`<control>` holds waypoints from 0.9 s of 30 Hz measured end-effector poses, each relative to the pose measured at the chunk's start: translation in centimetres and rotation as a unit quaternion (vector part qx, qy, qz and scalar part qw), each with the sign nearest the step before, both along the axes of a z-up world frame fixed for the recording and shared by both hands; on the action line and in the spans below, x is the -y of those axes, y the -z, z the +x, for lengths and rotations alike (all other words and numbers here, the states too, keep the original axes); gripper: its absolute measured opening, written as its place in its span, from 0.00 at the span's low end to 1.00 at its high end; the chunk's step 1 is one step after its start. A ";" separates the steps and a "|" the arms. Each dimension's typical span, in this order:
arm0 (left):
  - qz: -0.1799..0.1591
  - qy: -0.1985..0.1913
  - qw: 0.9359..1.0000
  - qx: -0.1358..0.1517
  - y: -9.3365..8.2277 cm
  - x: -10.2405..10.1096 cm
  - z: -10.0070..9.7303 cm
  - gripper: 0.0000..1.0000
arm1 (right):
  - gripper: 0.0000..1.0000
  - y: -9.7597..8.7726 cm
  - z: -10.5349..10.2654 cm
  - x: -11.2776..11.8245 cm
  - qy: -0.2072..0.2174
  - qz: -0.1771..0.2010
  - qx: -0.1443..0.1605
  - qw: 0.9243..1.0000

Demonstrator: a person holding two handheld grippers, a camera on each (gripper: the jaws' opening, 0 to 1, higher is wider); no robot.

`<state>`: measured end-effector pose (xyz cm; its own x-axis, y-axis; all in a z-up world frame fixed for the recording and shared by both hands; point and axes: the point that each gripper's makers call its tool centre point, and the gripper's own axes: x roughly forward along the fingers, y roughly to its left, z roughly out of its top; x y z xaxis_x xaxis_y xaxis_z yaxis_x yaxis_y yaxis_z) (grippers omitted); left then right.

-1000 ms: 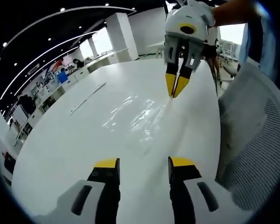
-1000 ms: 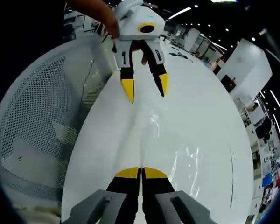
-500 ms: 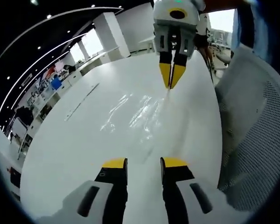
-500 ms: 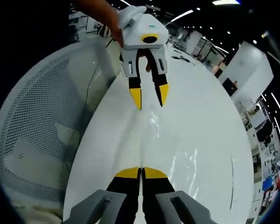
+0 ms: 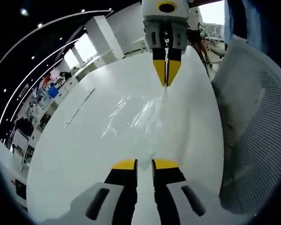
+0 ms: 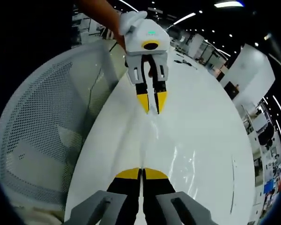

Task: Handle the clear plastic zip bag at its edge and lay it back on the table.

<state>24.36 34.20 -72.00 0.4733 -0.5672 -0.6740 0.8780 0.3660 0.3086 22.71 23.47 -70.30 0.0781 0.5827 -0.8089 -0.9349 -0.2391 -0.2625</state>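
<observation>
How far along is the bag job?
Done: the right gripper is shut on one edge of the clear zip bag. In hand: the left gripper has nearly shut on the opposite edge, with a narrow gap showing between its fingers. Left: laying the bag back flat on the white table and letting go.

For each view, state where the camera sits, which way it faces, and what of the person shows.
Left gripper view: rides on the left gripper, facing across the white table over the clear zip bag toward the right gripper; a sleeve shows beside the mesh chair.
Right gripper view: rides on the right gripper, facing back toward the left gripper; a gloved hand holds it.
Shared: table, bag, chair, both grippers, seen from opposite ends.
</observation>
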 end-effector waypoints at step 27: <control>-0.005 0.018 0.999 -0.027 -0.4 0.7 -1.5 0.00 | 0.09 0.8 -0.5 0.0 0.066 0.012 -0.057 0.996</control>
